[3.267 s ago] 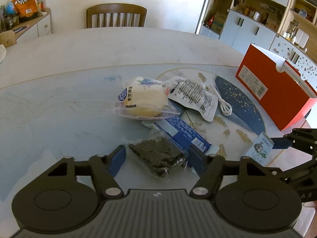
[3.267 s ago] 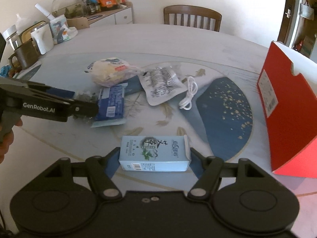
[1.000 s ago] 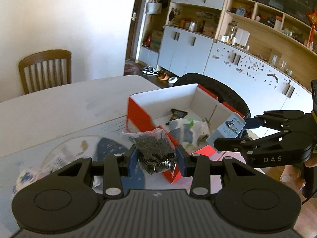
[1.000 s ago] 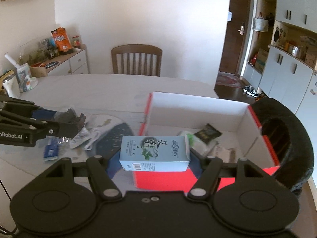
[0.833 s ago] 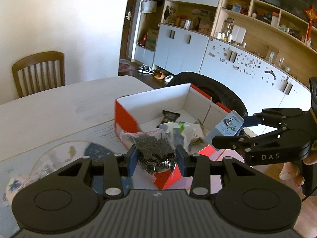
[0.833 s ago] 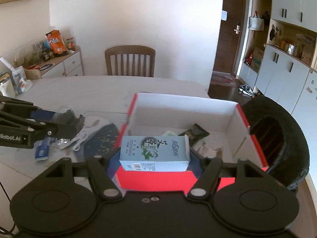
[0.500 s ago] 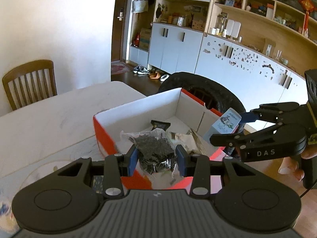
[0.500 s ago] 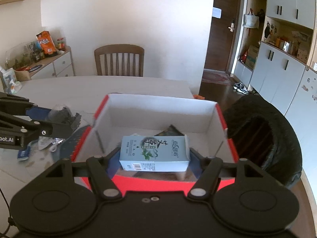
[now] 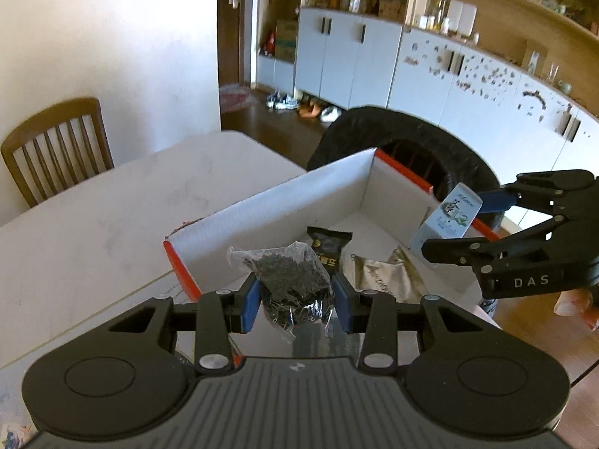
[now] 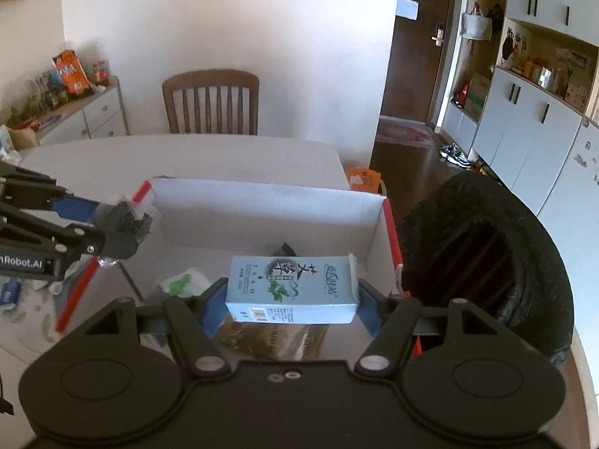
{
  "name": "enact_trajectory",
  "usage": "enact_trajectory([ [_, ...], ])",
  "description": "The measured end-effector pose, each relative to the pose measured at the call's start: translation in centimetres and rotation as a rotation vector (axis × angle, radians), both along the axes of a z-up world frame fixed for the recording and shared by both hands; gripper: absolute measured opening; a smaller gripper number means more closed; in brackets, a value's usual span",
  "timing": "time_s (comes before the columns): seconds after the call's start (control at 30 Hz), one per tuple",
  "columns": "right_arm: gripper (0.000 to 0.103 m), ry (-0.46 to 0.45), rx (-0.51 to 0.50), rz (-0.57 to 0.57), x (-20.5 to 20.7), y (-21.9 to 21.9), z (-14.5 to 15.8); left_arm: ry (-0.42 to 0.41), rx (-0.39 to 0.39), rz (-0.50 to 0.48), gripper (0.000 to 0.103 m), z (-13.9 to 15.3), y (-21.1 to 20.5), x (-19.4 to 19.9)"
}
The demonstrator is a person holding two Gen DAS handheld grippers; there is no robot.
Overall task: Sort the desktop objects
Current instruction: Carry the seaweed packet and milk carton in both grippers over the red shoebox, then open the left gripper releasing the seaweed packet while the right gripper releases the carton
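Both grippers are matte black with blue finger pads. The left gripper point(image 9: 295, 301) has a ribbed grey body at 6 o'clock, two round discs at 7 and 5 o'clock, and silver screws on its linkages. The right gripper point(image 10: 292, 301) has a smooth black body, matching discs and screws. White lettering "DAS" marks its side; "nRobot.AI" marks the left's.

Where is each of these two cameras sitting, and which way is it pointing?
Left wrist: on the left hand-held gripper, looking along its fingers at a dark tea bag over the red box; the right hand-held gripper shows.
Right wrist: on the right gripper, facing its blue carton.
Both show the box, chair and each other's load.
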State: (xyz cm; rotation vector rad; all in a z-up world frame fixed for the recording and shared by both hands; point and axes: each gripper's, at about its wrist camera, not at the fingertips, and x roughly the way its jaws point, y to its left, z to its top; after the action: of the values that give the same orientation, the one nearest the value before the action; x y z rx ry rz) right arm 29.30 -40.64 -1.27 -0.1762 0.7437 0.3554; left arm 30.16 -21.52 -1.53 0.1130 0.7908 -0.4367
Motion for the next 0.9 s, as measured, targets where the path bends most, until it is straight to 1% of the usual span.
enact_trajectory([
  [0.37,0.069,0.092,-0.014,-0.011,5.1,0.3,-2.9,0.115,0.082,0.012,0.04,-2.5,-2.3,5.6],
  [0.47,0.069,0.112,-0.04,0.001,6.1,0.9,-3.8,0.149,0.132,0.002,0.04,-3.7,-3.1,6.7],
  [0.57,0.069,0.125,-0.06,0.017,7.0,1.5,-4.6,0.161,0.178,-0.012,0.04,-4.6,-3.8,7.1],
  [0.67,0.069,0.151,-0.07,0.016,7.9,1.7,-5.2,0.175,0.196,-0.008,0.04,-5.2,-3.9,7.6],
  [0.83,0.069,0.236,-0.095,0.043,8.9,2.1,-6.2,0.197,0.237,-0.02,0.039,-6.1,-4.2,7.9],
  [0.9,0.069,0.255,-0.113,0.041,9.1,2.3,-6.6,0.206,0.248,-0.016,0.039,-6.4,-4.2,8.0],
])
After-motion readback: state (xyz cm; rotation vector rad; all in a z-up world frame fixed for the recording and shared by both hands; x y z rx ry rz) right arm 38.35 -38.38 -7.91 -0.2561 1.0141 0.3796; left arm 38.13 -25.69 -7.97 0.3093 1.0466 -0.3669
